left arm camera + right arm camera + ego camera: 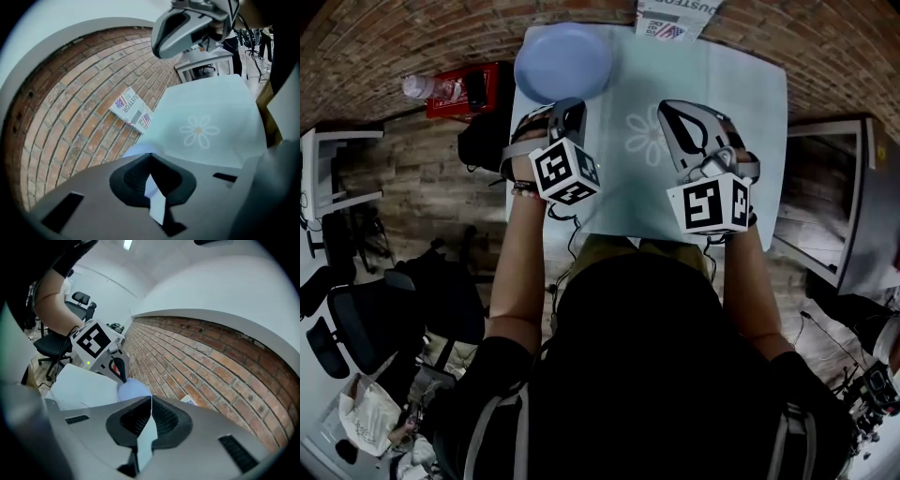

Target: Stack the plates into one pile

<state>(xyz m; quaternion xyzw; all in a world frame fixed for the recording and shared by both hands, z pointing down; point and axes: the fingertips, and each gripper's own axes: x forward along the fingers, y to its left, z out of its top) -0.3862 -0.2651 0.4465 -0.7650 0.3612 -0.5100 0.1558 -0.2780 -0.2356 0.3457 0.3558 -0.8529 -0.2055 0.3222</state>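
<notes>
Noted jaws of left gripper (pixel 150 157) shut tip to tip with nothing between them, raised over the bench (pixel 750 103) near the edge of the blue plate (pixel 563 61). Noted jaws of right gripper (pixel 151 399) likewise closed and empty, held alongside the left above the daisy print (pixel 649 136) on the pale cloth. Recorded plate lying flat at the far left corner of the bench, and a printed leaflet (pixel 675 19) beyond the far edge on the brick floor (pixel 412 37).
</notes>
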